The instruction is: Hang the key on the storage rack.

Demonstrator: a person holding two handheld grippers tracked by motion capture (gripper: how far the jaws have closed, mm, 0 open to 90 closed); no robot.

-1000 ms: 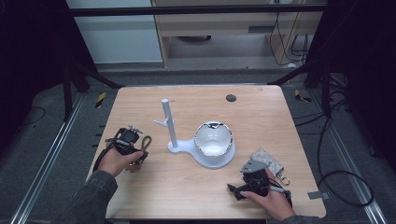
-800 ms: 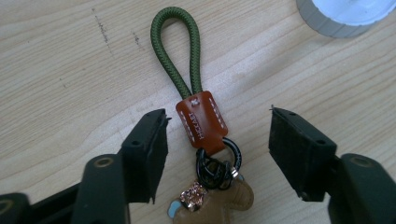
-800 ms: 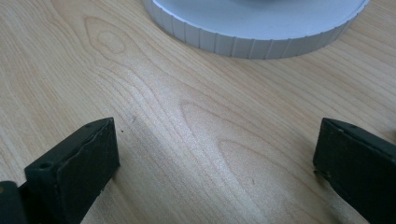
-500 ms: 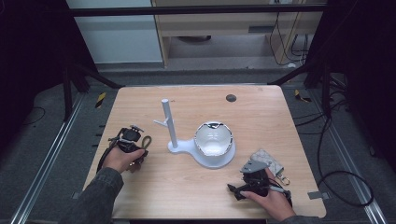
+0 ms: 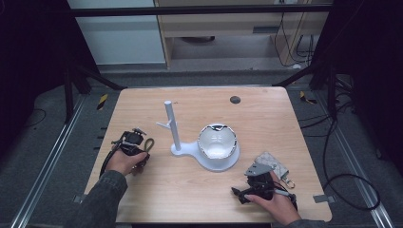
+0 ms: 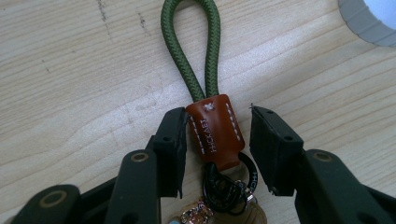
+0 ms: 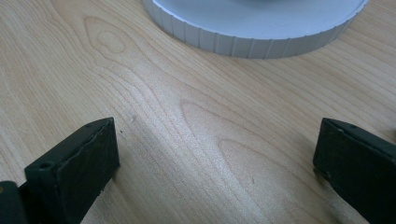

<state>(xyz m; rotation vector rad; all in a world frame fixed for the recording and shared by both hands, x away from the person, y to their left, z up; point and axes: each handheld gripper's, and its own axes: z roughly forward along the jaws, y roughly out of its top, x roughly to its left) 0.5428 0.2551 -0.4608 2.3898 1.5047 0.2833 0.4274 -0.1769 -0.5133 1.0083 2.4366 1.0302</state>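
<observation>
A key ring lies on the wooden table at the left, with a green cord loop (image 6: 191,51) and a brown leather tab (image 6: 215,133) stamped HICKAET. My left gripper (image 6: 217,140) straddles the tab. One jaw touches its side and a small gap is left at the other, so the gripper is open. The high view has this gripper (image 5: 142,145) in a hand with the green loop (image 5: 150,145) poking out toward the white stand (image 5: 169,124). My right gripper (image 5: 240,194) rests near the front right edge, jaws wide apart over bare wood (image 7: 215,154).
The stand's round white base (image 5: 190,151) carries a white bowl (image 5: 217,141) at the table's middle; its ribbed rim (image 7: 261,28) lies just ahead of the right gripper. A quilted grey pouch (image 5: 273,164) with a clasp lies beside the right hand. A dark round spot (image 5: 235,99) marks the far side.
The left forearm has shifted slightly inward. Both grippers stay about where they were.
</observation>
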